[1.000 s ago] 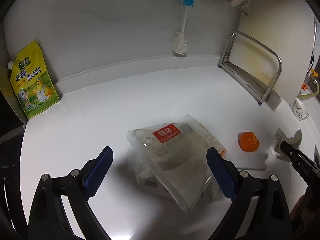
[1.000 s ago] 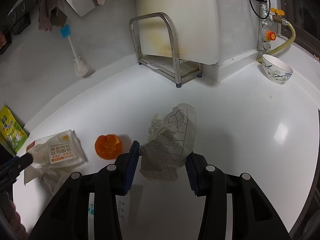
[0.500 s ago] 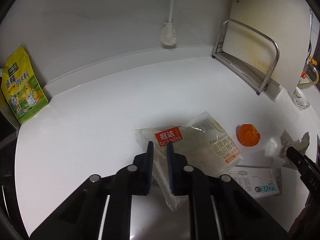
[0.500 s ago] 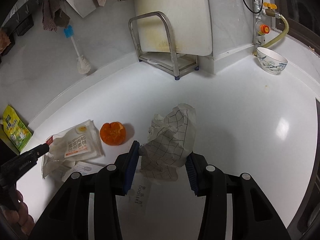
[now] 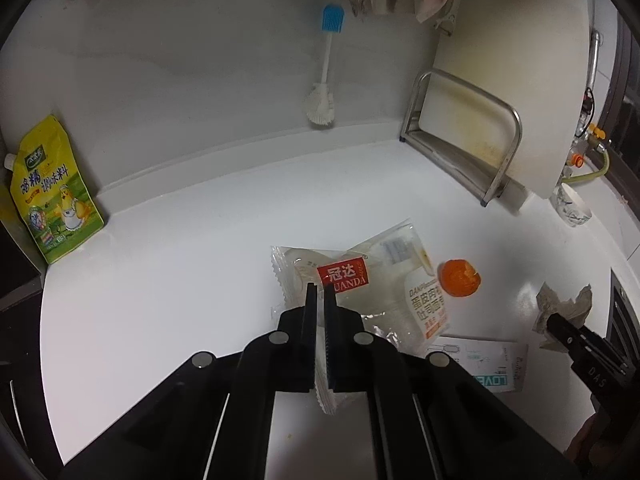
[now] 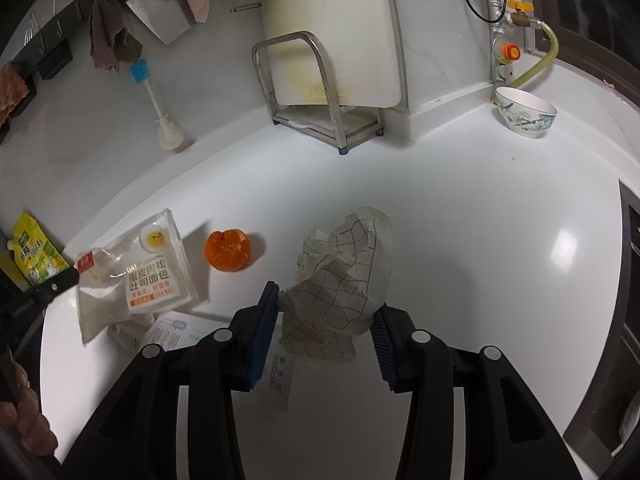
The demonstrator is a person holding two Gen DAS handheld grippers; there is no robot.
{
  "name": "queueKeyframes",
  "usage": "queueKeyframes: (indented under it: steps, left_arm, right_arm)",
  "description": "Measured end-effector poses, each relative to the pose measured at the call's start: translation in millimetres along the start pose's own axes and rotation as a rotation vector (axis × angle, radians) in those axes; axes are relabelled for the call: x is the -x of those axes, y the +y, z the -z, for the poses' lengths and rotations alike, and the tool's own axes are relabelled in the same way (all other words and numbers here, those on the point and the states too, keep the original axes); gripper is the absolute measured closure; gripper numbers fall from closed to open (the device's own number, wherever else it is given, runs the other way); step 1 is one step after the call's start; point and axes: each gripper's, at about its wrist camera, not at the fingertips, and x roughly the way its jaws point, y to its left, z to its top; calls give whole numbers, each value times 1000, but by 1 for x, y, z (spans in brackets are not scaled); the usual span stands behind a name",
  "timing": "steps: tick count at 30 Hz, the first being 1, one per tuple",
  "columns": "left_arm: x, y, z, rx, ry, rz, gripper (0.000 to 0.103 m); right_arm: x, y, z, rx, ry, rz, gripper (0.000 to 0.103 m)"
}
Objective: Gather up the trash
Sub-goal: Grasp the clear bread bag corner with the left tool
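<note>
My left gripper (image 5: 319, 304) is shut on clear plastic bread wrappers (image 5: 360, 284) with a red label and holds them off the white counter (image 5: 180, 280). In the right wrist view the wrappers (image 6: 136, 276) hang from the left gripper's tip (image 6: 64, 280). My right gripper (image 6: 326, 316) is shut on a crumpled grid-printed paper (image 6: 340, 280) that fills the gap between its pads. In the left wrist view this paper (image 5: 560, 308) sits at the far right. An orange peel (image 6: 228, 250) lies on the counter between the two grippers.
A flat white carton (image 5: 480, 364) lies under the wrappers. A yellow seasoning pouch (image 5: 52, 196) leans at the left wall. A steel rack with a white cutting board (image 6: 332, 60), a dish brush (image 6: 160, 108) and a patterned bowl (image 6: 524, 112) stand at the back.
My left gripper has closed on the bread wrappers and lifted them off the counter. My right gripper has kept its grip on the paper and risen slightly.
</note>
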Motion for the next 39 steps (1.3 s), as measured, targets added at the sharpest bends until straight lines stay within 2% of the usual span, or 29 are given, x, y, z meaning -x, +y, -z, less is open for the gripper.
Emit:
queueKeyframes:
  steps: [8,14,16,19,21,24,28,34,39]
  left_arm:
    - [34,-5,-11,-32,-66,12,102]
    - [27,-6,-3,-71,-16,22,100]
    - [23,-5,-1,-71,3,25,94]
    - [16,-3,-1,-55,36,21,76]
    - [13,-2,-2,-48,39,21,60]
    - [9,-6,-5,-75,30,27,45]
    - [-7,-15,-6,-177,66,54,42]
    - [-27,-26,-7,-407,105,121,42]
    - [-37,-28,-16,-604,67,177,41]
  right_arm:
    - [14,-1,8,-17,-1,-19,60]
    - [26,-2,13,-19,-1,-33,60]
    - [28,-3,14,-22,-6,-33,60]
    - [29,-5,15,-36,-7,-36,60]
    - [30,-6,15,-42,-7,-38,60]
    - [31,-6,14,-44,-12,-38,60]
    - [35,-10,10,-50,-22,-35,60]
    - [44,-20,7,-60,-24,-18,60]
    - [55,-28,8,-70,-14,-2,60]
